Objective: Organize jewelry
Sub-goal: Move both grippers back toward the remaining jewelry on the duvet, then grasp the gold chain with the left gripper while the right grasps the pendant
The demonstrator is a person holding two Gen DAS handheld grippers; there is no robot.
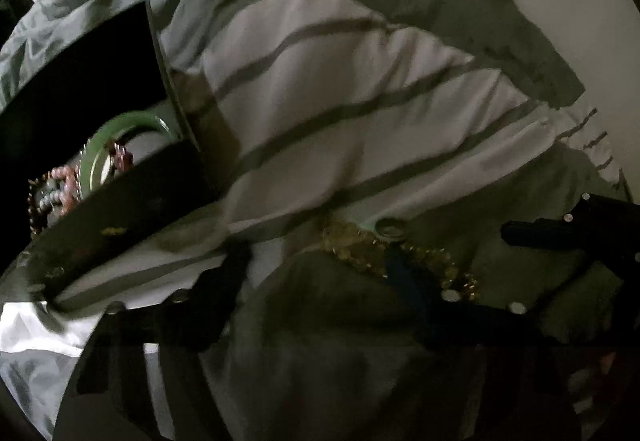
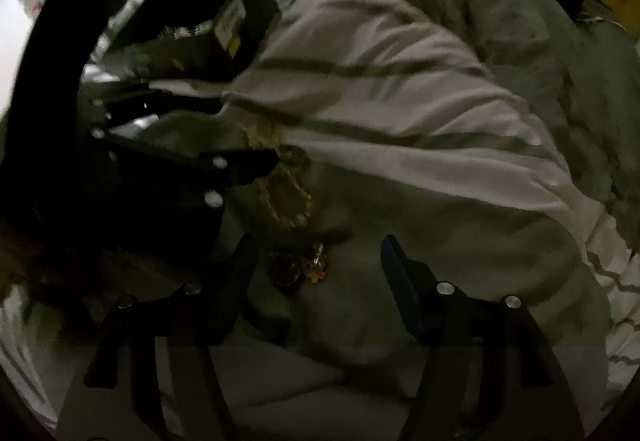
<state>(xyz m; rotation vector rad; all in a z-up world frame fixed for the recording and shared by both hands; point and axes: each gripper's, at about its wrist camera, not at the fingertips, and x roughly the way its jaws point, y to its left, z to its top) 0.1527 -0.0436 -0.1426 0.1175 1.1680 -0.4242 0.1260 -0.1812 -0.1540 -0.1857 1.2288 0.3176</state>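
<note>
Rumpled bedding, grey-green with white stripes, fills both wrist views in dim, blurred light. On a grey fold of it lies a gold chain necklace, strung out in a loose line with a small round piece at one end. At the left of the left wrist view stands a dark open jewelry box, its lid raised, holding a pale green bangle and some pink and grey beads. The left gripper points down at the bedding with its jaws apart; its blue-padded finger lies across the chain, but whether the pad touches it cannot be told, and nothing is pinched. The right gripper also hangs low with its jaws spread and empty, the darker end of the necklace lying between its fingertips. In the right wrist view the left gripper comes in from the left beside the chain, the box behind it.
</note>
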